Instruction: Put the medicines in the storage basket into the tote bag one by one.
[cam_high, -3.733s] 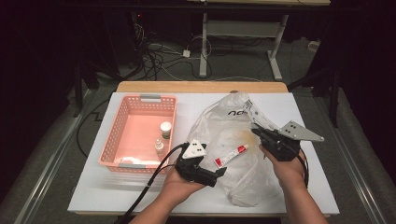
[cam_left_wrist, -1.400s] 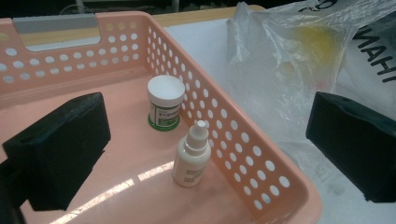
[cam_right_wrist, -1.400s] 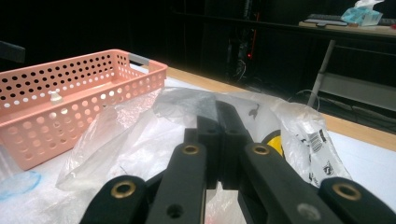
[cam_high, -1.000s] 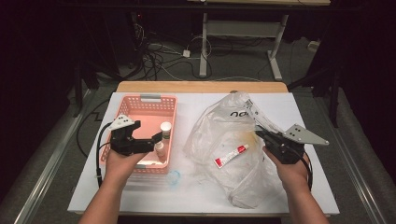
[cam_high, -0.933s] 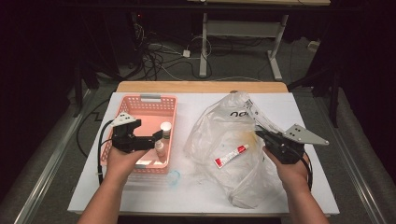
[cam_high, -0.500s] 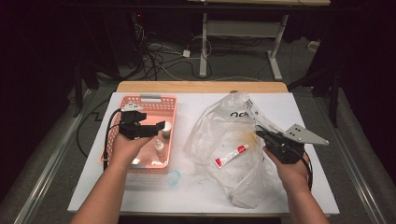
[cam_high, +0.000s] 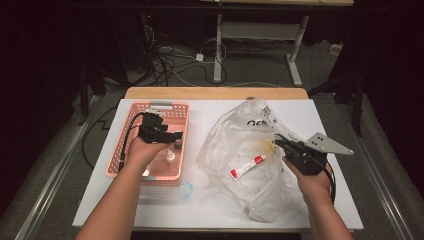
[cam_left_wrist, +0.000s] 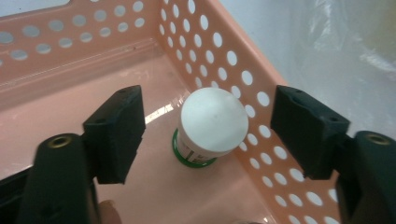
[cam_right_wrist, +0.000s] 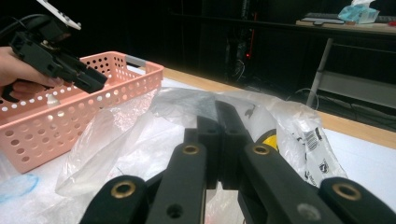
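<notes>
Two grippers in play. Left gripper (cam_left_wrist: 208, 135) over pink perforated basket (cam_left_wrist: 56, 70), jaws wide, nothing held. White-capped jar (cam_left_wrist: 213, 125) upright on basket floor between jaws, slightly nearer right-hand jaw, touching neither; basket wall just beyond it. Small bottle (cam_high: 171, 157) in basket nearer person. Right gripper (cam_right_wrist: 219, 135) jaws pressed together, pinching clear plastic bag (cam_right_wrist: 140, 135). Toothpaste tube (cam_high: 247, 166) inside bag, left of those jaws.
</notes>
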